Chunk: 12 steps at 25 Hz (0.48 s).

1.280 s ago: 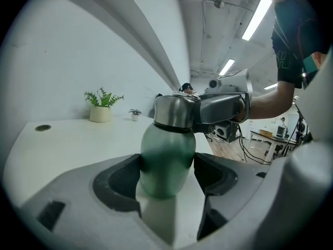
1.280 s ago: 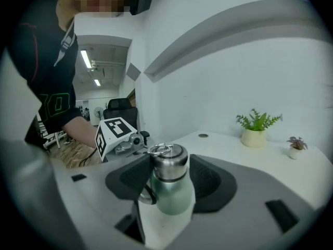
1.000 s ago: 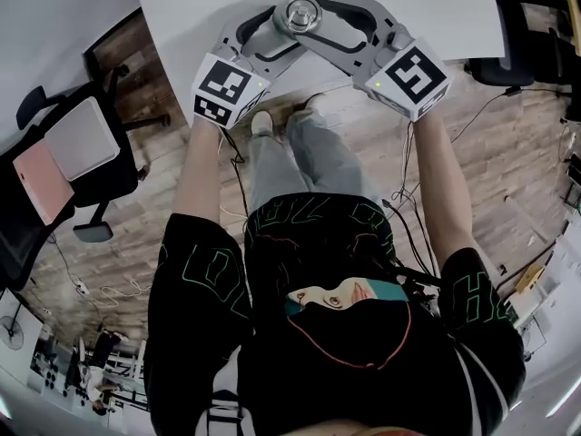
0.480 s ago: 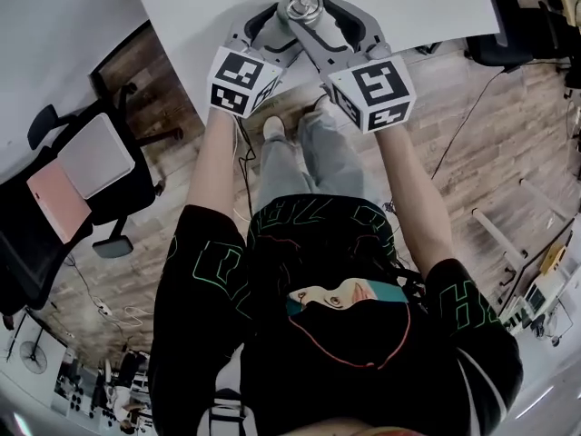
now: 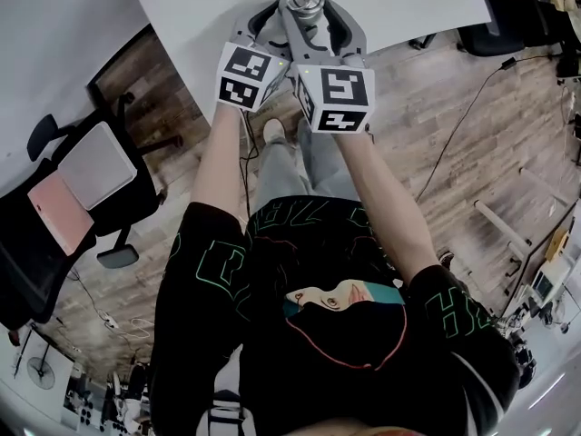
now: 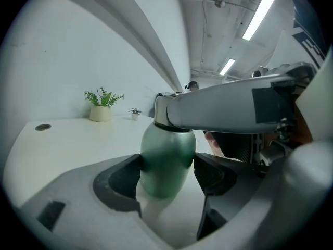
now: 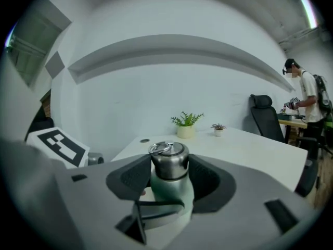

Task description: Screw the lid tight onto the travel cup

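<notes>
Two grips on one travel cup (image 6: 166,150), upright on the white desk (image 7: 250,150) near its front edge: left hand-held gripper (image 6: 167,171) clamped round the green body, right hand-held gripper (image 7: 169,172) clamped on the steel lid (image 7: 167,158). Probably mid-tightening; next, likely another turn of the lid against a steadied body. No readable brand or label; only square markers (image 5: 331,98) on the cubes

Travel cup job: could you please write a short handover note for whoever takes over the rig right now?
Left claw: shut on the green body of the travel cup, which stands upright on the white table.
Right claw: shut on the steel lid, higher up.
Done: lid seated on the cup's mouth.
Left: turn the lid until tight (tightness cannot be judged from here), then release both claws.
</notes>
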{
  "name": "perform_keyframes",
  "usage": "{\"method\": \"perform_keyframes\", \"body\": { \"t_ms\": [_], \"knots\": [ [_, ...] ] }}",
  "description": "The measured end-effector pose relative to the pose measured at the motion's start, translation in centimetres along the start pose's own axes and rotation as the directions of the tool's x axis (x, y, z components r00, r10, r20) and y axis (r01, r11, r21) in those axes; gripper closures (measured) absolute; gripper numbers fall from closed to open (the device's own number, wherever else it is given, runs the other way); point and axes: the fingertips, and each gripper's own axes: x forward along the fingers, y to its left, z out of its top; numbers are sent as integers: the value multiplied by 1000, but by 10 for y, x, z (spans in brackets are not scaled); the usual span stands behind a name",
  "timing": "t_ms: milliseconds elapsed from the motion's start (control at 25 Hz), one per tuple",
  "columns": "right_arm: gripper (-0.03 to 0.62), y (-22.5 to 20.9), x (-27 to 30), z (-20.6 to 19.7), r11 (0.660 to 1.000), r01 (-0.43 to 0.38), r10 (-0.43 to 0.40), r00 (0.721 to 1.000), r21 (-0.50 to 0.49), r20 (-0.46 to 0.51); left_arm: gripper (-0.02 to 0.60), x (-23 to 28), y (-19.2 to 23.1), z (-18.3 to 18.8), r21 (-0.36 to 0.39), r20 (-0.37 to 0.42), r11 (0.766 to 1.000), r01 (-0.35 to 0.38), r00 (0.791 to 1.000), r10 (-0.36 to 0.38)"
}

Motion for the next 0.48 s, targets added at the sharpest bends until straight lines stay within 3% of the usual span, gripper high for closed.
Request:
{"method": "perform_keyframes", "body": {
  "t_ms": [240,360,480],
  "knots": [
    [347,-2,-3,0,973,-210,207,978,-91,-41,247,1,-1,1,3,7,1000,-2,1000,1],
    [347,-3,-5,4,922,-343,336,939,-180,-71,249,1,-1,2,3,4,1000,-1,1000,1],
    [363,2,-5,7,838,-476,458,880,-268,-127,249,0,-1,0,1,-3,1000,4,1000,-4]
  ]
}}
